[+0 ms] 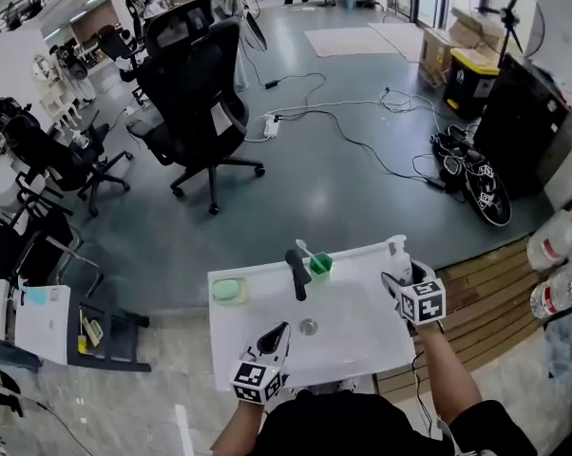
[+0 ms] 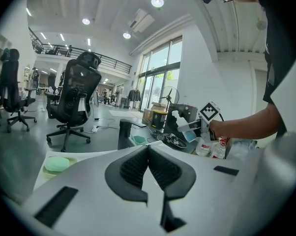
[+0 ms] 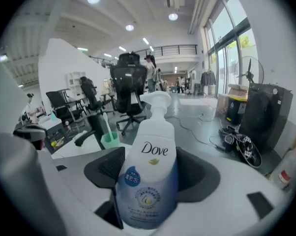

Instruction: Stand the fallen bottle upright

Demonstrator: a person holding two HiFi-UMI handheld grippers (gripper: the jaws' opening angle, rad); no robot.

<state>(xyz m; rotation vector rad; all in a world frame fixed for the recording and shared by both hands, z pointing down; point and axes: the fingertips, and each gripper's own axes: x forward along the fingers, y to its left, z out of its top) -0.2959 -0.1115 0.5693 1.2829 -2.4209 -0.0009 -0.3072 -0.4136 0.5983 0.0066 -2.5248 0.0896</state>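
Note:
A white and blue Dove pump bottle (image 3: 148, 181) stands upright between the pads of my right gripper (image 3: 149, 173), which is shut on its body. In the head view the bottle (image 1: 397, 253) is held above the right rim of the white sink (image 1: 362, 345), with my right gripper (image 1: 398, 281) behind it. My left gripper (image 1: 277, 334) hovers over the sink's front left part. Its jaws are shut together with nothing between them (image 2: 148, 167). From the left gripper view the bottle (image 2: 189, 128) shows at the right, held by the other hand.
On the sink's back rim stand a black faucet (image 1: 296, 272), a green cup with a toothbrush (image 1: 320, 265) and a green soap on a dish (image 1: 229, 291). Water bottles (image 1: 555, 245) stand at the right. A black office chair (image 1: 196, 93) and cables are on the floor beyond.

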